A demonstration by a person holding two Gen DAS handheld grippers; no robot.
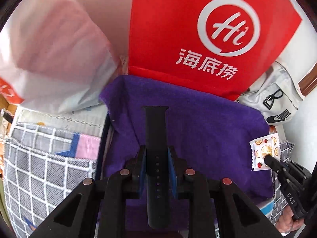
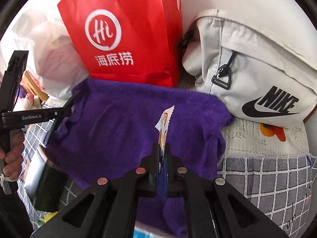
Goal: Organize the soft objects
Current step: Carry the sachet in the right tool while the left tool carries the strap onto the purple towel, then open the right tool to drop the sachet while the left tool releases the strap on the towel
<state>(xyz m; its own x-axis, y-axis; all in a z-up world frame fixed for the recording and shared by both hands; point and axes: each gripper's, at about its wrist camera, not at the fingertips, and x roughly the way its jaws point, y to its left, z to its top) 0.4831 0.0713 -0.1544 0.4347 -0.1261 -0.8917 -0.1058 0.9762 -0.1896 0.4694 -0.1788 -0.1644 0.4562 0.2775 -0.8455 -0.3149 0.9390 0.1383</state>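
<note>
A purple towel (image 1: 198, 130) lies spread on the bed, also seen in the right wrist view as the purple towel (image 2: 122, 123). My left gripper (image 1: 157, 152) is shut on a black watch strap (image 1: 156, 127) that sticks out forward over the towel. My right gripper (image 2: 162, 148) is shut on a small white sachet (image 2: 164, 119) printed with orange slices, held edge-on above the towel. In the left wrist view that sachet (image 1: 264, 150) shows flat at the right, pinched by the right gripper (image 1: 267, 157). The left gripper (image 2: 69, 101) appears at the left of the right wrist view, a hand on its handle.
A red paper bag (image 1: 198, 29) stands behind the towel. A white plastic bag (image 1: 49, 55) is at its left, a white Nike backpack (image 2: 257, 69) at its right. Grey checked bedding (image 1: 39, 168) lies around the towel. A dark box (image 2: 47, 184) sits at the towel's near-left.
</note>
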